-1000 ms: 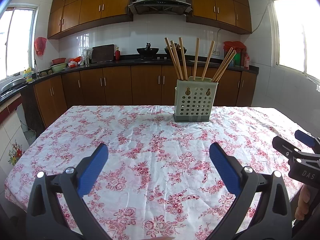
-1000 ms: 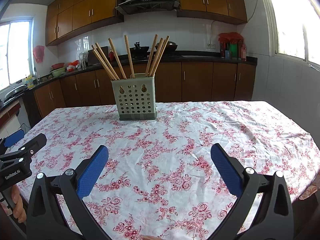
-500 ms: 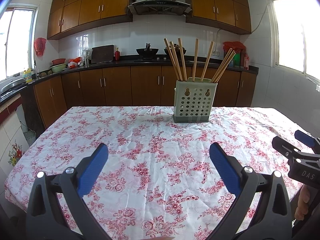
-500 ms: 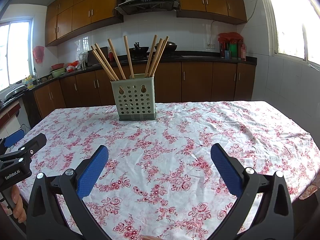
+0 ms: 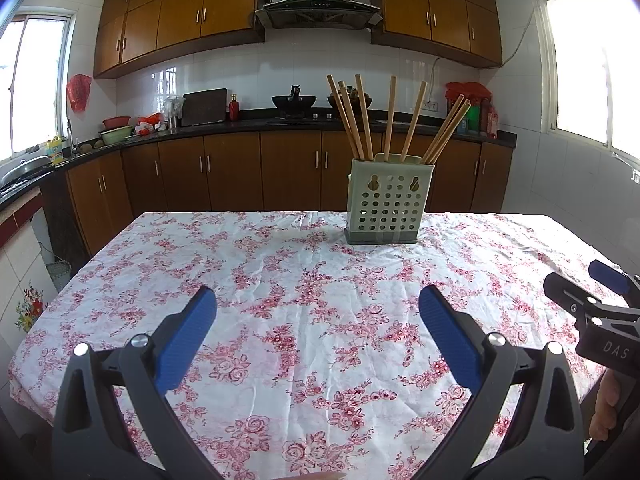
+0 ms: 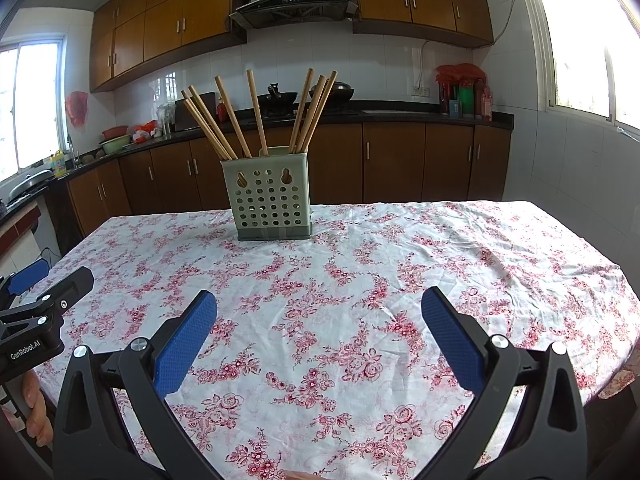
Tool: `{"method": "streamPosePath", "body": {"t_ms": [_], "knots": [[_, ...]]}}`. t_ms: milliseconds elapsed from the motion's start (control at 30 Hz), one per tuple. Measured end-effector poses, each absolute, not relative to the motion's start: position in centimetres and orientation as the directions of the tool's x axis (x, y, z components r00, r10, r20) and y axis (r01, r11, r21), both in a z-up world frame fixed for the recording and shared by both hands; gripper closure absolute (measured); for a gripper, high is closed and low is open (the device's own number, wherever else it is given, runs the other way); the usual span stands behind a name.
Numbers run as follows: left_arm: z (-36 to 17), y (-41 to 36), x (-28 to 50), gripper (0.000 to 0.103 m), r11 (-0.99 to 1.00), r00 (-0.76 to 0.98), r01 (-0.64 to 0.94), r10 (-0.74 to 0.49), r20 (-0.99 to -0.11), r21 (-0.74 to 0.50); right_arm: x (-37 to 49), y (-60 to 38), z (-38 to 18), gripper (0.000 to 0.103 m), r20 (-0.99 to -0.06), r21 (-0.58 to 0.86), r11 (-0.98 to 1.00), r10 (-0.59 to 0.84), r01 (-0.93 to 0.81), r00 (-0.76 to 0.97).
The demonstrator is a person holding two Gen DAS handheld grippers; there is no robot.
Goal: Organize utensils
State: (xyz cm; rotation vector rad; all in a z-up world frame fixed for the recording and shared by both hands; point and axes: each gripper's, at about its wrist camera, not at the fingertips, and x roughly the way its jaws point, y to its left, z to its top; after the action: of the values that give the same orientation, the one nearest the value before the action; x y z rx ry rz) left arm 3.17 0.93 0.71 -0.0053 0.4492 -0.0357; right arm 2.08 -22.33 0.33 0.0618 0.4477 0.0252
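Brown kitchen cabinets point(image 5: 224, 176) stood behind the worktop point(image 5: 280, 280) with its flowered cloth. Toward the worktop's far edge sat a pale perforated holder point(image 5: 387, 207), wooden chopsticks point(image 5: 362, 118) leaning upright inside it. Nearer than the holder, the left gripper point(image 5: 318, 320) and right gripper point(image 6: 320, 322) hovered wide open, both empty.

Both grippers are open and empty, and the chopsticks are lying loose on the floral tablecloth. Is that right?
Not quite. Left gripper and right gripper are open and empty, but both wrist views show the chopsticks standing in the green holder, not loose on the tablecloth.
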Motion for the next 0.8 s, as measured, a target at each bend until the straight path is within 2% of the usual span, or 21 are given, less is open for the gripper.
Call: {"method": "streamPosePath", "body": {"t_ms": [800], "knots": [[0.73,1.01,3.19,0.004,0.999,0.9,0.033,-0.035,-0.435,-0.012,2.14,-22.16,0.15,0.002,-0.436,0.066,0.998,0.036,-0.009,0.899]]}}
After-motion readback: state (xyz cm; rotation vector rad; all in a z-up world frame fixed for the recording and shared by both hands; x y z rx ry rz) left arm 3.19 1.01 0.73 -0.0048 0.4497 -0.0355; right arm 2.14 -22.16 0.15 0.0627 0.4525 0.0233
